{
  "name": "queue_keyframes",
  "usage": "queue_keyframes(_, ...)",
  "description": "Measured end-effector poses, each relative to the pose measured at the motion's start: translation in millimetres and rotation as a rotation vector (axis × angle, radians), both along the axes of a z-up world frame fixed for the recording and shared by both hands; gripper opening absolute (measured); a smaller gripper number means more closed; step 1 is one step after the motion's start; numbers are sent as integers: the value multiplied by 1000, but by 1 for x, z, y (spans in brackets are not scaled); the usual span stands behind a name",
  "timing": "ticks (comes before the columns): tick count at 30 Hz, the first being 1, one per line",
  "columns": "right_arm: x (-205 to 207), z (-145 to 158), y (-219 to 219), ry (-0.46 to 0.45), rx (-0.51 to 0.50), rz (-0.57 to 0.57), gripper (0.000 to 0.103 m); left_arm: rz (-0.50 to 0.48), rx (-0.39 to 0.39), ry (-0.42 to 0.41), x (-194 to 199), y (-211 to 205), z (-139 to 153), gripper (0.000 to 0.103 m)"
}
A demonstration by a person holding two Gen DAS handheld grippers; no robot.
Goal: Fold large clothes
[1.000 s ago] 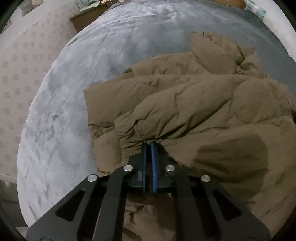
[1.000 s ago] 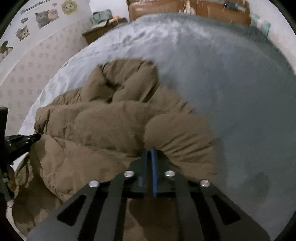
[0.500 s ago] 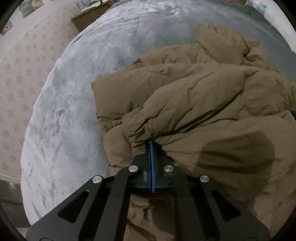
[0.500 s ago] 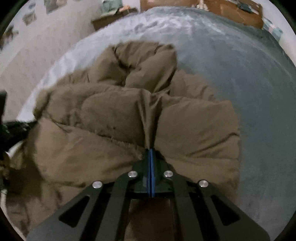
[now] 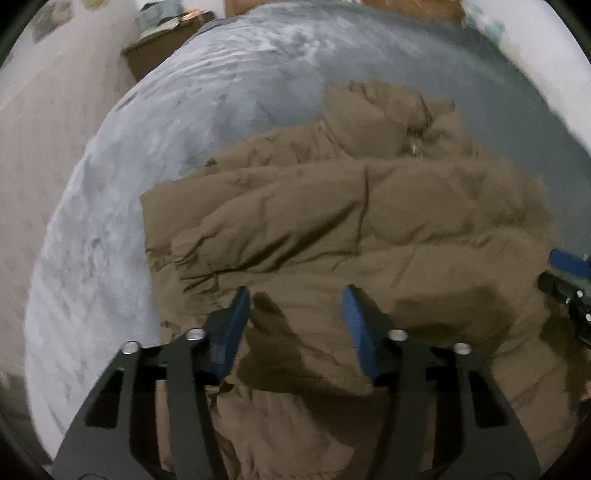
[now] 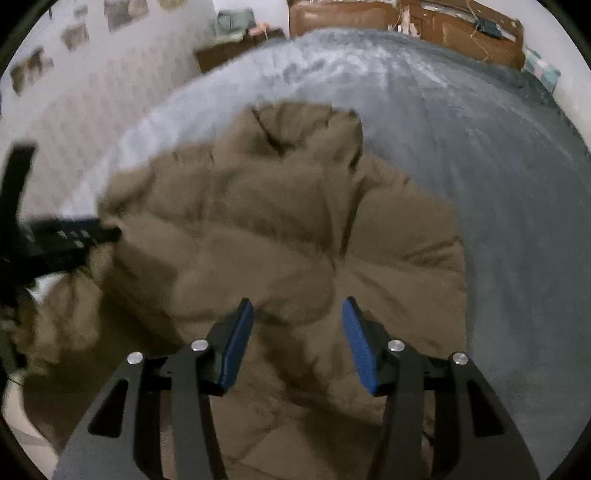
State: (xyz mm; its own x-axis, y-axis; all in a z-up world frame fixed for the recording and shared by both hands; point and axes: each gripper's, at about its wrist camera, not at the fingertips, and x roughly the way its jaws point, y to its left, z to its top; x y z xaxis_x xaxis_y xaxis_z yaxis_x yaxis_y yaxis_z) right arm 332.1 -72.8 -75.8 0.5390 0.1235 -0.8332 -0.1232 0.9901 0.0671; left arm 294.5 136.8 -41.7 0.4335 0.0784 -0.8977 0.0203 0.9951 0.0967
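A puffy brown jacket (image 5: 351, 229) lies folded over on the grey-blue bed cover (image 5: 155, 155). My left gripper (image 5: 295, 299) hovers over its near left part, jaws opening, with jacket fabric below the blue pads but nothing pressed between them. In the right wrist view the same jacket (image 6: 277, 229) spreads across the middle, its hood bunched at the far end. My right gripper (image 6: 297, 310) is above the jacket's near right part, jaws opening too, pads clear of the cloth. The right gripper's tip (image 5: 569, 269) shows at the left view's right edge; the left gripper (image 6: 70, 236) at the right view's left edge.
The bed cover (image 6: 498, 184) extends far beyond and to the right of the jacket. A wooden headboard (image 6: 406, 22) and a low wooden cabinet (image 6: 236, 51) stand at the far end. A patterned wall (image 5: 55, 110) runs along the bed's left side.
Both grippers were shut on pinched folds of the jacket; now both have let go and stand apart. The released fabric has dropped flat, and both hands have pulled back a little.
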Motion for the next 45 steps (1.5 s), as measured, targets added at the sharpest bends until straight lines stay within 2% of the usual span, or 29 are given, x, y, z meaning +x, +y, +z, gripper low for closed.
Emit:
queue_keyframes(4, 9, -23, -2, 57, -38, -22, 34, -8, 0, 40, 1, 4, -14, 38)
queue_keyframes(9, 25, -45, -7, 115, -28, -40, 33, -11, -1, 77, 10, 7, -33, 38)
queue_keyframes(12, 28, -45, -5, 117, -38, -52, 33, -3, 15, 83, 14, 2, -33, 38)
queue_keyframes(14, 21, -39, -5, 86, -25, -46, 36, 5, 18, 77, 18, -4, -31, 38)
queue_keyframes(15, 17, -37, -5, 76, -10, -43, 42, 7, 15, 61, 14, -4, -26, 38)
queue_keyframes(17, 5, -29, -9, 47, 37, -45, 50, 13, 13, 34, 29, -34, -30, 42)
queue_keyframes(19, -10, -16, -12, 5, 55, -62, 60, 19, -5, 16, 15, -33, -21, 54)
queue_keyframes(21, -25, -6, -11, -31, 53, -71, 73, 23, -26, 1, 4, -35, -13, 71)
queue_keyframes(23, -44, 5, -9, -66, 46, -73, 75, 22, -26, -31, -14, -43, 2, 82)
queue_keyframes(24, -53, 10, -9, -81, 41, -78, 76, 24, -6, -57, -22, -48, 7, 94)
queue_keyframes(25, -61, 13, -8, -94, 35, -84, 79, 24, 15, -84, -29, -52, 12, 97)
queue_keyframes(26, -73, 18, -7, -115, 26, -101, 87, 20, 36, -115, -39, -57, 18, 98)
queue_keyframes(28, -92, 23, -7, -152, 18, -128, 89, 13, 64, -160, -59, -65, 31, 99)
queue_keyframes(31, -121, 30, -9, -180, 4, -165, 91, 45, 25, -199, -88, -63, 45, 100)
queue_keyframes(32, -127, 31, -9, -181, -14, -175, 95, 53, 1, -199, -97, -62, 46, 100)
queue_keyframes(35, -153, 35, -7, -214, -45, -184, 96, 76, -24, -203, -121, -51, 45, 100)
queue_keyframes(45, -207, 26, -18, -238, 16, -247, 96, 167, -127, -239, -181, -37, 21, 100)
